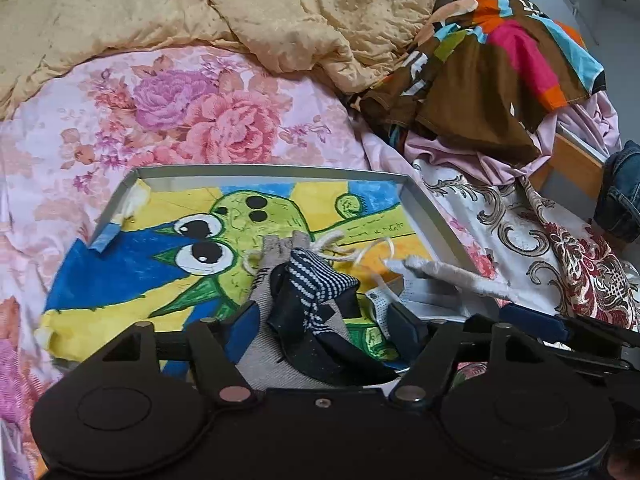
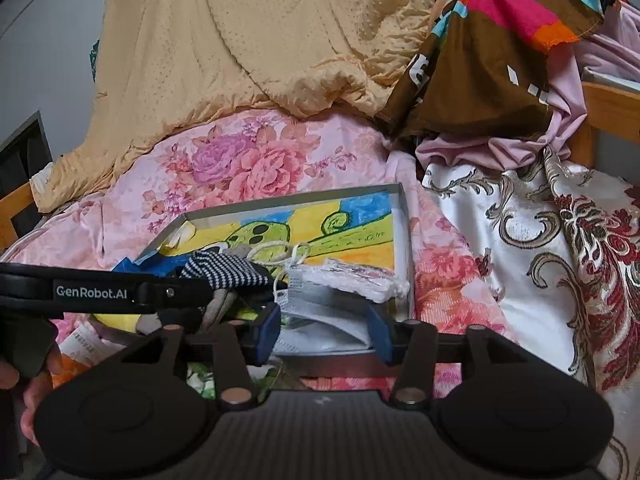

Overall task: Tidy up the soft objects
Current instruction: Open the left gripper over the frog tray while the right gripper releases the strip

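A shallow metal tray (image 1: 432, 208) lined with a bright cartoon drawing lies on the bed. In it sits a heap of socks: a navy striped sock (image 1: 316, 276) over grey ones (image 1: 280, 248), with cream yarn (image 1: 340, 246) beside them. My left gripper (image 1: 324, 332) stands open around the sock heap, its blue pads clear of the cloth. In the right wrist view, a stack of white face masks (image 2: 320, 304) rests in the tray's near right corner. My right gripper (image 2: 325, 334) is open, with the masks lying loose between its fingers. The striped sock (image 2: 224, 270) shows to the left.
A floral pink sheet (image 1: 180, 120) covers the bed. A yellow quilt (image 1: 240, 8) is bunched at the back, and a colourful brown cloth (image 1: 480, 64) and pink fabric (image 2: 520, 144) are piled at the right. A patterned white cover (image 2: 540, 240) lies right of the tray. A hand (image 2: 28, 392) holds the left gripper's handle.
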